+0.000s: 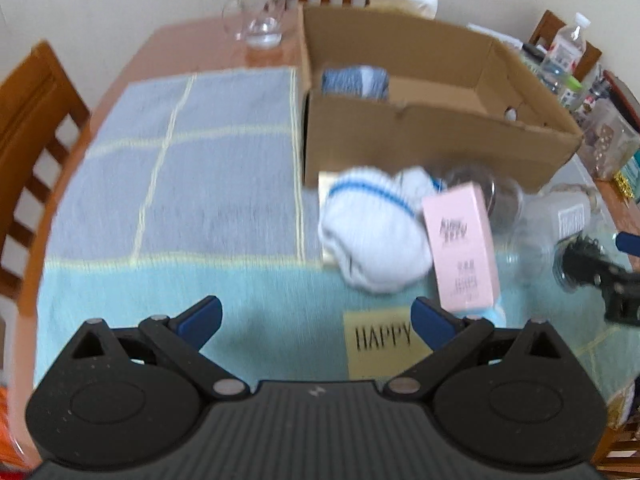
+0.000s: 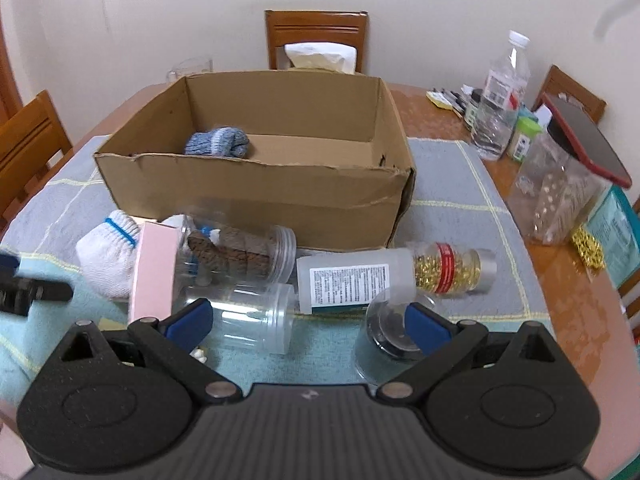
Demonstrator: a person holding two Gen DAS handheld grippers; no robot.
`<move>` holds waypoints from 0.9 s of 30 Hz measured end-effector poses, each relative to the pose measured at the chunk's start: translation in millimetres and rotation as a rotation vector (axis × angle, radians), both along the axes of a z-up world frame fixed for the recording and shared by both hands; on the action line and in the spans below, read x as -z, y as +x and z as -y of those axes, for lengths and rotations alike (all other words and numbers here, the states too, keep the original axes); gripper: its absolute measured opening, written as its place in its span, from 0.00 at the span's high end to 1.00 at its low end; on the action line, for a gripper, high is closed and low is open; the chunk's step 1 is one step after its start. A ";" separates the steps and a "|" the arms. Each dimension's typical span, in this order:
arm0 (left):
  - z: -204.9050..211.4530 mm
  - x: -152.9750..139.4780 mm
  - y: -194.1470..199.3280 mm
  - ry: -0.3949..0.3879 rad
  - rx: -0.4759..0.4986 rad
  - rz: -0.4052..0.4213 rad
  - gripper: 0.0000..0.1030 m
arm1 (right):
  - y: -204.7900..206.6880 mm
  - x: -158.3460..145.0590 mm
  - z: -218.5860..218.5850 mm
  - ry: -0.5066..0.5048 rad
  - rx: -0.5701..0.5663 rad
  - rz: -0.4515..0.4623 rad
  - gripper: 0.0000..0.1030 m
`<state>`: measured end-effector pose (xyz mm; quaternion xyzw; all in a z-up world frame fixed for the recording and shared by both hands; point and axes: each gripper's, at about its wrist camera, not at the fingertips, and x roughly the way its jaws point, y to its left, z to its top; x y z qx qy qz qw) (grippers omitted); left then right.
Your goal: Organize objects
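An open cardboard box [image 2: 260,192] stands mid-table with a rolled blue sock [image 2: 218,142] inside, which the left wrist view [image 1: 354,80] shows too. In front of the box lie a white sock with a blue stripe [image 1: 372,232], a pink carton [image 1: 462,248], a clear jar with brown contents [image 2: 240,256], an empty clear jar [image 2: 256,320], a white labelled bottle [image 2: 352,280] and a bottle of gold capsules [image 2: 452,268]. My left gripper [image 1: 316,316] is open above the cloth, short of the sock. My right gripper [image 2: 308,322] is open just behind the empty jar, holding nothing.
A yellow HAPPY card [image 1: 380,344] lies on the blue-green cloth [image 1: 180,160]. A small dark-bottomed glass [image 2: 384,332] sits by my right finger. A water bottle [image 2: 500,96], a red-lidded clear tub [image 2: 560,184] and small items crowd the right. Wooden chairs [image 2: 316,32] ring the table.
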<state>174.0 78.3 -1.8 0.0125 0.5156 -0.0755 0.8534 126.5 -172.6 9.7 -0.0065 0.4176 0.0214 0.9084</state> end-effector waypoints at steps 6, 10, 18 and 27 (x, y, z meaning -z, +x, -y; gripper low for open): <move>-0.6 0.8 -5.7 0.018 -0.011 0.003 0.03 | -0.2 8.4 11.8 0.012 0.051 -0.020 0.00; 5.3 2.2 -5.3 0.008 0.011 0.000 0.03 | -4.2 12.3 26.3 -0.014 0.087 -0.023 0.00; 21.3 14.5 -4.1 0.072 0.131 -0.003 0.03 | -13.3 38.6 70.0 0.014 0.200 -0.097 0.00; 37.9 17.1 -3.9 0.185 0.338 0.069 0.04 | -18.4 68.6 90.4 0.081 0.284 -0.182 0.00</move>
